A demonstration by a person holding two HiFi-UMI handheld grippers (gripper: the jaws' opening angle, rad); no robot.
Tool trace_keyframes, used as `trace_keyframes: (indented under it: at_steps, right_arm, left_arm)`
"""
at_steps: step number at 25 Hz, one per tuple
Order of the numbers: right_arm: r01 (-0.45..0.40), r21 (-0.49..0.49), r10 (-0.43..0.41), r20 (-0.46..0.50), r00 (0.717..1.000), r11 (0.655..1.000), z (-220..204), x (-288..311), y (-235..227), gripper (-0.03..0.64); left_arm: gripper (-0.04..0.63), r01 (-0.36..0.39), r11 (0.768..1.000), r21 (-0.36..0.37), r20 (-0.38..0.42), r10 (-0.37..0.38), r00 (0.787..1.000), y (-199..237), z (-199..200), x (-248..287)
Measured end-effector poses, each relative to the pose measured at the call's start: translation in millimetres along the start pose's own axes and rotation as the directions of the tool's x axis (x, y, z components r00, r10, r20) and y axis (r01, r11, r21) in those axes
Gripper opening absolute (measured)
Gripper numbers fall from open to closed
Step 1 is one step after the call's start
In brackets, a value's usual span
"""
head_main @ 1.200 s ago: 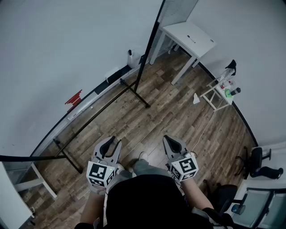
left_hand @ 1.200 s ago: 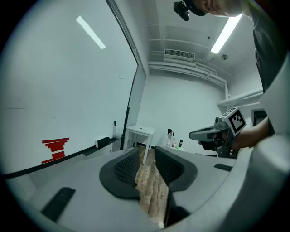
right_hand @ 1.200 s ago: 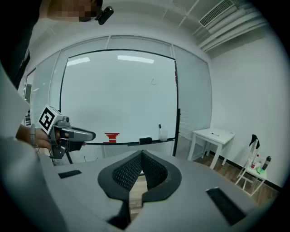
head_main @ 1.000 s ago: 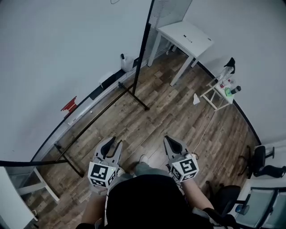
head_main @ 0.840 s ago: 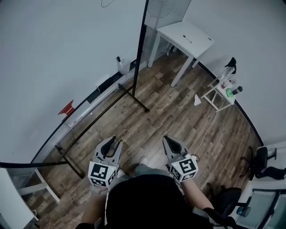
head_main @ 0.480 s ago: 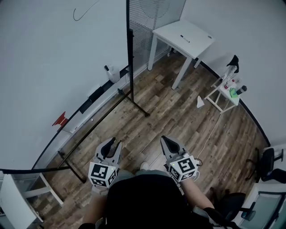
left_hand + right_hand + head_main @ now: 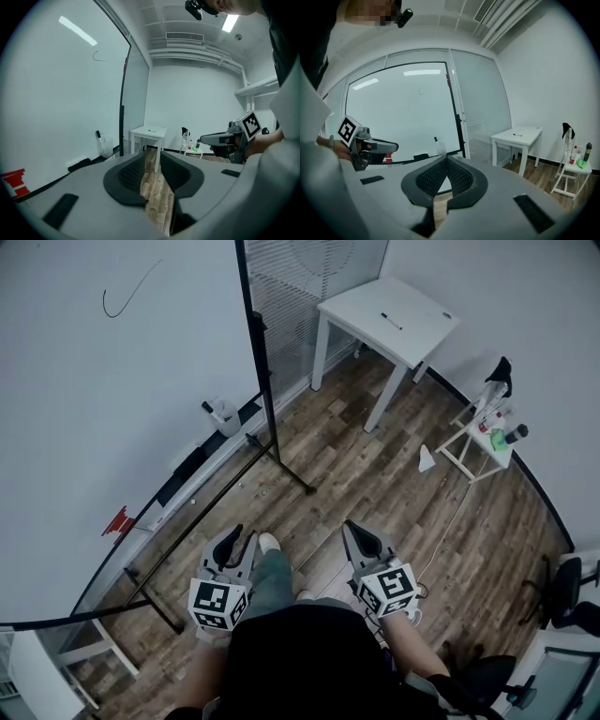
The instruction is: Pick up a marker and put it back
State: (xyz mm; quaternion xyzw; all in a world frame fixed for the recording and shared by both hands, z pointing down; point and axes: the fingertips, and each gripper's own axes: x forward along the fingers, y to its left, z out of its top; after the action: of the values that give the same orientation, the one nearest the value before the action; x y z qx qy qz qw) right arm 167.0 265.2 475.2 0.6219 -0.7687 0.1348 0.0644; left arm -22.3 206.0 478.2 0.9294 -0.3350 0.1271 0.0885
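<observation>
Shoe now forward beside left gripper, jaws slightly apart, right gripper pressed together, marker standing in clear cup at whiteboard.

Left tongs stand slightly apart, facing a white table.

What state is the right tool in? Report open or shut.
Shut: on the grey right tool, jaws meet at the tips, nothing between.

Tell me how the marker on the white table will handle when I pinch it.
The marker looks slim and straight: probably stiff and light. Lying flat on the smooth white table, it may roll if nudged sideways.
</observation>
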Motion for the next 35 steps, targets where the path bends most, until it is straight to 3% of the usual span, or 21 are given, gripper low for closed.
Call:
trace_keyframes:
  at_steps: [13,19,29,35]
  right_arm:
    - [-0.012,-0.056,0.010,-0.039,0.999,0.998,60,169,-33,0.028]
    - [-0.051,-0.088,0.046,-0.058,0.997,0.995,76,225,-30,0.028]
    - [-0.147,-0.103,0.136,-0.100,0.986,0.984,95,295,-23,0.028]
    - [-0.254,-0.116,0.237,-0.137,0.962,0.960,106,330,-29,0.028]
  left_arm:
    - [0.115,-0.021,1.000,-0.009,-0.010,0.021,1.000,134,32,119]
    - [0.115,-0.098,0.994,-0.046,-0.018,0.097,0.995,179,33,143]
    - [0.115,-0.247,0.961,-0.126,-0.061,0.241,0.969,231,27,165]
    - [0.115,-0.350,0.917,-0.191,-0.099,0.337,0.936,254,25,187]
